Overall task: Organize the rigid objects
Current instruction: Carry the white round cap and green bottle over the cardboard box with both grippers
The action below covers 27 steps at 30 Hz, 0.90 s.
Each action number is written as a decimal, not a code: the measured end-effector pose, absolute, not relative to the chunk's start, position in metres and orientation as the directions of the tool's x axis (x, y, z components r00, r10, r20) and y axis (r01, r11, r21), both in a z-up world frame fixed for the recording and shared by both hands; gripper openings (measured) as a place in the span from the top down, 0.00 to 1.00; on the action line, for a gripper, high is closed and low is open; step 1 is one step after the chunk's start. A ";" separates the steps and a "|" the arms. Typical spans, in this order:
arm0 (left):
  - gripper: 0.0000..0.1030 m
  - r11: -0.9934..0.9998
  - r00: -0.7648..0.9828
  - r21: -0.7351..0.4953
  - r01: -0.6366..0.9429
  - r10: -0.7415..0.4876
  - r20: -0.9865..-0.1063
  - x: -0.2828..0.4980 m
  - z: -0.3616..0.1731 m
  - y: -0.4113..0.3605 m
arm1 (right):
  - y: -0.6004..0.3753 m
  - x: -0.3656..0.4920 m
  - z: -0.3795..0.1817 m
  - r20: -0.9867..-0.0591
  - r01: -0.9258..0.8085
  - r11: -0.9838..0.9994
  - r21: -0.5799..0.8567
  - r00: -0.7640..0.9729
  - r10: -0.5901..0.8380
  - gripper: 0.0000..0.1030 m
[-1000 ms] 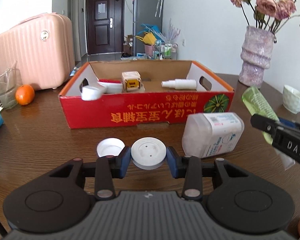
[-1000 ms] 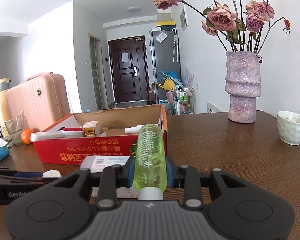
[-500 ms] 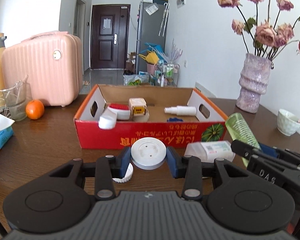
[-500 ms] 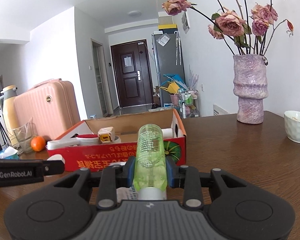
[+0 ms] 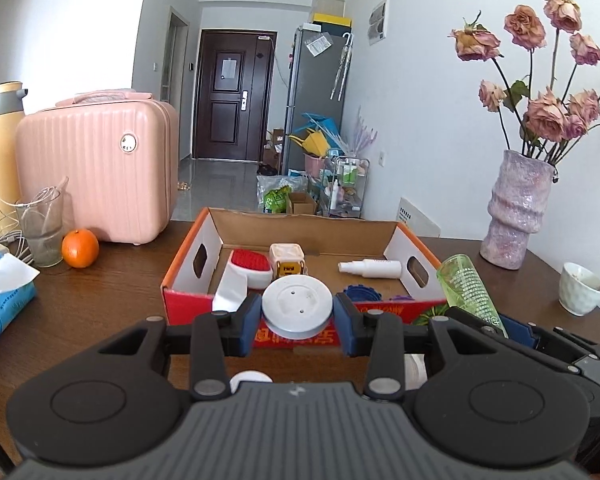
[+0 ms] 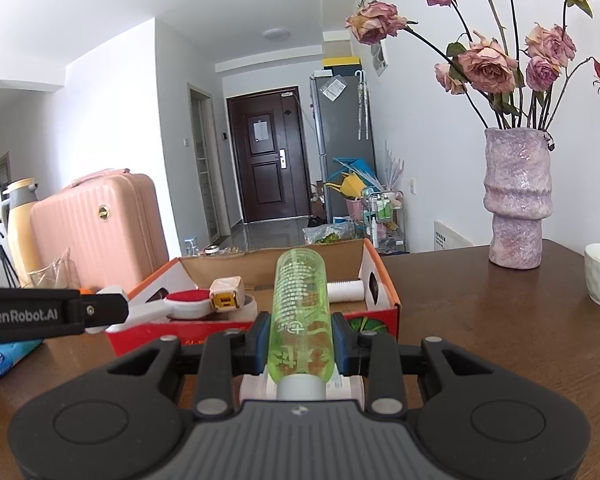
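My left gripper (image 5: pixel 297 312) is shut on a round white disc (image 5: pixel 297 307), lifted off the table just in front of the red cardboard box (image 5: pixel 300 334). My right gripper (image 6: pixel 300 344) is shut on a green transparent bottle (image 6: pixel 300 312), which points toward the box (image 6: pixel 380 322). That bottle (image 5: pixel 466 288) also shows at the right in the left wrist view. Inside the box lie a red-topped white brush (image 5: pixel 250 266), a beige and yellow cube (image 5: pixel 287 260), a white spray bottle (image 5: pixel 372 268) and a blue ridged lid (image 5: pixel 360 294).
A white lid (image 5: pixel 250 380) and a white container (image 6: pixel 256 386) rest on the wooden table (image 6: pixel 480 312) under the grippers. An orange (image 5: pixel 80 248), a glass (image 5: pixel 42 226), a tissue pack (image 5: pixel 2 302) and a pink case (image 5: pixel 100 172) stand left. A vase (image 5: pixel 516 212) and cup (image 5: pixel 582 294) stand right.
Both grippers have risen with their loads and come closer to the box. The white lid and white container have dropped low in view, under the grippers.
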<state>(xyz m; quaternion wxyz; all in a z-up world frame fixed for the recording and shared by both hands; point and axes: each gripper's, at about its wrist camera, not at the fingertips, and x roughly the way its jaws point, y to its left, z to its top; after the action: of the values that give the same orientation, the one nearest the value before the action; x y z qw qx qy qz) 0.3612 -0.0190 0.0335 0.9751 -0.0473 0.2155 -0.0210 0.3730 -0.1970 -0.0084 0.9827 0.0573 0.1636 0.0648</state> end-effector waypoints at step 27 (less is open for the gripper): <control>0.62 0.994 0.904 -0.105 -0.018 -0.029 -0.427 0.451 0.030 -0.030 | -0.214 0.462 0.003 -0.348 -0.086 0.987 0.139 0.929 0.130 0.71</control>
<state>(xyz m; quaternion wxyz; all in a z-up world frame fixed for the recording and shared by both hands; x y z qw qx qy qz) 0.4514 -0.0297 0.0304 0.9741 -0.0533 0.2195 -0.0029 0.4618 -0.2136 0.0025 0.9801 0.0609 0.1808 0.0550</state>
